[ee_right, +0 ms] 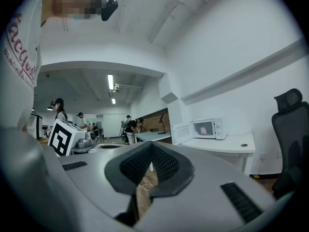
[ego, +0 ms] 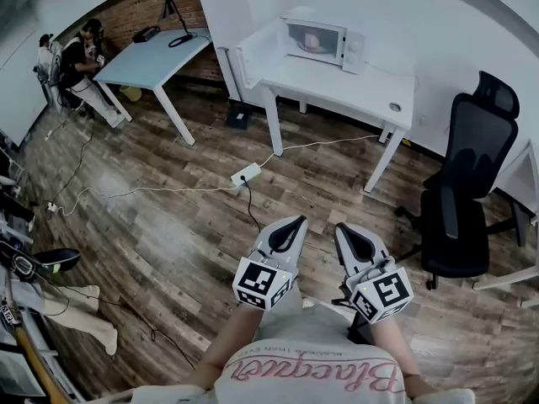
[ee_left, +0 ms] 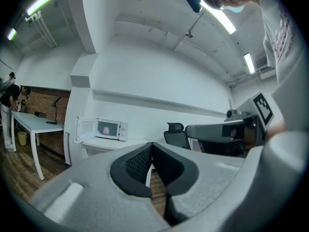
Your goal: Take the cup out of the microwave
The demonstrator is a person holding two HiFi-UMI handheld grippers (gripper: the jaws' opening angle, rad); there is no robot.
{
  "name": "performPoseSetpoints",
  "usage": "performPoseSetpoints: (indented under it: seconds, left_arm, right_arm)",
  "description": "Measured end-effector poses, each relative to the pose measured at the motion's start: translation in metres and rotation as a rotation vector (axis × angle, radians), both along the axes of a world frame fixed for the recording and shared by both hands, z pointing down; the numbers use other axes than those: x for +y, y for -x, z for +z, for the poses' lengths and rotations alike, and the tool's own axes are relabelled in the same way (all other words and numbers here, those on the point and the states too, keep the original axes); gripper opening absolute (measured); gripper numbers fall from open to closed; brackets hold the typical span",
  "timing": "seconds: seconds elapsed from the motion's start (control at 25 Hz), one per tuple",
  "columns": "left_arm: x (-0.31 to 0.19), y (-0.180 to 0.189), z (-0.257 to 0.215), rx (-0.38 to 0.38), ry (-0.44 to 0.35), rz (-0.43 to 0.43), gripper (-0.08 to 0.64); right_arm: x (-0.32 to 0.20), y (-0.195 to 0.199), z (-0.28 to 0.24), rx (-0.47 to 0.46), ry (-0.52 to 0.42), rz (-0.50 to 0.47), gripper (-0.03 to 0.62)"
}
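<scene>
A white microwave stands on a white table far across the room, its door swung open to the left. Inside sits a small pinkish cup. The microwave and cup look tiny in the left gripper view. The right gripper view also shows the microwave and cup. My left gripper and right gripper hover side by side over the wood floor near my body, well short of the table. Both are shut with nothing between the jaws.
A black office chair stands right of the table. A power strip and cables lie on the floor between me and the table. A second table and a seated person are at the back left. A small round object lies on the white table.
</scene>
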State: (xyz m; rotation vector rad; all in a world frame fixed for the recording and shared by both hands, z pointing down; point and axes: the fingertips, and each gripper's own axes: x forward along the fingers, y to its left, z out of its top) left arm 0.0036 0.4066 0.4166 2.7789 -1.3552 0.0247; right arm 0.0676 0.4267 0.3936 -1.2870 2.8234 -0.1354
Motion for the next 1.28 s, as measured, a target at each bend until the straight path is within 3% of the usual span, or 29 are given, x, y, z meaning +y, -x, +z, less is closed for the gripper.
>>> performPoseSetpoints:
  seconds: [0.64,0.88,1.28]
  left_arm:
    - [-0.066,0.012,0.003,0.055,0.019,-0.01,0.005]
    - [-0.105,0.021,0.013,-0.013,0.047,-0.036,0.005]
    - [-0.18,0.032,0.012,-0.015,0.043,-0.008,0.005]
  right_arm:
    - [-0.061,0.006,0.008,-0.01,0.017,0.03,0.012]
    - [-0.096,0.013,0.009,-0.011,0.02,0.037,0.012]
    - [-0.166,0.03,0.01,-0.003,0.026,0.055,0.012]
